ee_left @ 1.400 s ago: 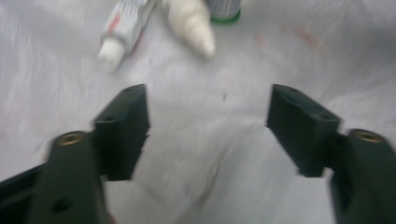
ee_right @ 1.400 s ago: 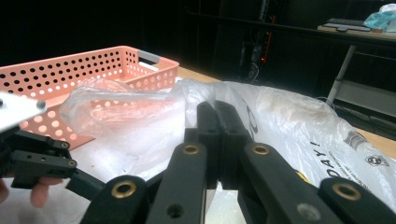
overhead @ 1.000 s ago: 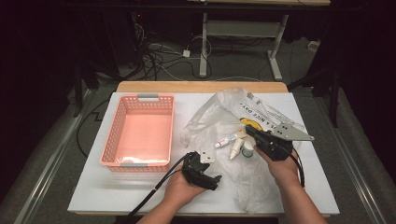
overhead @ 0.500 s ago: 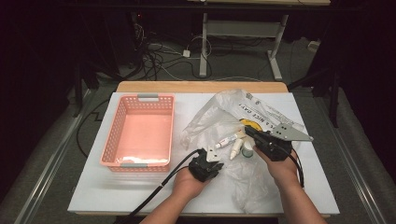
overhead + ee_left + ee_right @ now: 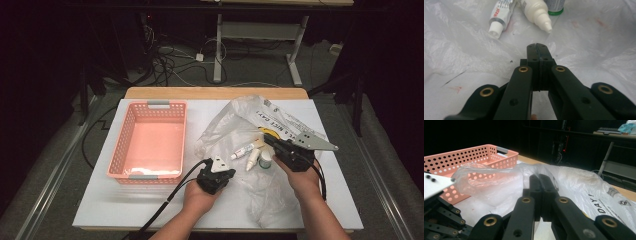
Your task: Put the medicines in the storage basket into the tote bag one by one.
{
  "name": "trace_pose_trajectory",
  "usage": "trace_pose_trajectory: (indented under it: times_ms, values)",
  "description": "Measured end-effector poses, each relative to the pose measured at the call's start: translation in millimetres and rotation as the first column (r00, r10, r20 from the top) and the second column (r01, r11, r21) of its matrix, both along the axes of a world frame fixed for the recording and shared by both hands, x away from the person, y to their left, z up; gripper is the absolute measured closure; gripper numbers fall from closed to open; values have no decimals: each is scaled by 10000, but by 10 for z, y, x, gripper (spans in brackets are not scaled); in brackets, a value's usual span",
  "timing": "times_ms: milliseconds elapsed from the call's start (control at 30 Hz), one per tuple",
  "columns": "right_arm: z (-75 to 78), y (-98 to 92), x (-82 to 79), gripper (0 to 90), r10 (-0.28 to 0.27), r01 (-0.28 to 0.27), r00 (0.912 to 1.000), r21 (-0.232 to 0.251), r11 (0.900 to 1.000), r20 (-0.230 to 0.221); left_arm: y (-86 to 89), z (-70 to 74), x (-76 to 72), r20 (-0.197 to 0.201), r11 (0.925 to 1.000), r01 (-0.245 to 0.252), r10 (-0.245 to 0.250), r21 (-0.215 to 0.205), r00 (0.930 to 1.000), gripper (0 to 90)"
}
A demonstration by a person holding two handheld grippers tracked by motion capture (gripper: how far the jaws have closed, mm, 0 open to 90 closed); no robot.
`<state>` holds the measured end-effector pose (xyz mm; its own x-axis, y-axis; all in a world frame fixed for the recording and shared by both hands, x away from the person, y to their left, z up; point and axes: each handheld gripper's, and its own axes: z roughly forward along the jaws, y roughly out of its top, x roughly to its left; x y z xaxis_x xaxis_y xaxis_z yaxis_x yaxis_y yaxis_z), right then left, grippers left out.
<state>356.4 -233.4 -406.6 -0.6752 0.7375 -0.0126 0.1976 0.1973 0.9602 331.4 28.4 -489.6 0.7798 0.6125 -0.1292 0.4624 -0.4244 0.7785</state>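
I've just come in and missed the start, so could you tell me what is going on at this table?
A person works at a white table with a gripper in each hand. The left gripper has just been closing and is now shut on the thin plastic bag spread on the table. The right gripper is shut on the bag's upper layer. A small tube, a white dropper bottle and a green-based bottle lie inside the bag. A pink basket stands empty to the left.

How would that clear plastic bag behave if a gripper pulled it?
The plastic bag looks thin and crumpled, so it would probably flop and bunch. The tube and dropper bottle on it would likely slide or roll.
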Motion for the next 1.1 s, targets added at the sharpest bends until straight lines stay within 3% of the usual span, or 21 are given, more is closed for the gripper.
trace_pose_trajectory:
  times_ms: [167,333,400,533,567,633,700,733,767,833,900,933,1033,1100]
  values:
    - [3,3,6,900,-9,9,10000,-53,10000,45,108,31,-43,177,9958,-46,63,-914,9998,889]
    - [10,2,-14,900,41,-41,10000,-66,10000,83,235,181,-150,942,9940,-121,224,-1091,9953,888]
    - [5,8,-19,900,74,-73,9999,-119,9999,116,262,230,-161,1158,9957,-199,303,-904,9928,888]
    - [-6,16,-32,900,89,-88,10000,-173,9998,38,243,156,-138,798,9996,-170,186,-204,9966,882]
    - [-7,15,-33,900,96,-95,9999,-180,9998,42,233,143,-133,646,9998,-71,83,-189,9979,826]
    - [-5,9,-34,900,66,-65,10000,-187,9998,70,203,106,-98,106,9999,-8,6,138,9999,543]
    - [-4,4,-36,900,41,-40,10000,-173,9998,52,167,44,-52,-289,9948,-312,342,965,9990,299]
    - [-3,4,-37,900,31,-30,10000,-160,9999,64,160,-17,-19,-842,9911,-36,150,1334,9963,335]
    - [-2,4,-38,900,46,-45,10000,-175,9998,82,153,-24,-40,-611,9906,-173,258,1356,9978,408]
    - [-1,6,-39,900,71,-70,9999,-185,9998,76,120,-24,-71,-356,9882,348,-298,1491,9989,605]
    - [-4,10,-36,900,69,-67,10000,-183,9998,62,103,-22,-88,-349,9861,763,-719,1476,9968,796]
    - [-4,13,-36,900,74,-73,10000,-181,9998,55,97,-21,-96,-295,9858,731,-694,1513,9972,879]
    - [-1,19,-42,900,71,-70,9999,-179,9998,89,90,-21,-134,15,9851,600,-611,1612,9981,883]
    - [0,16,-45,900,75,-73,9999,-180,9998,102,117,-16,-144,190,9897,355,-385,1385,9991,883]
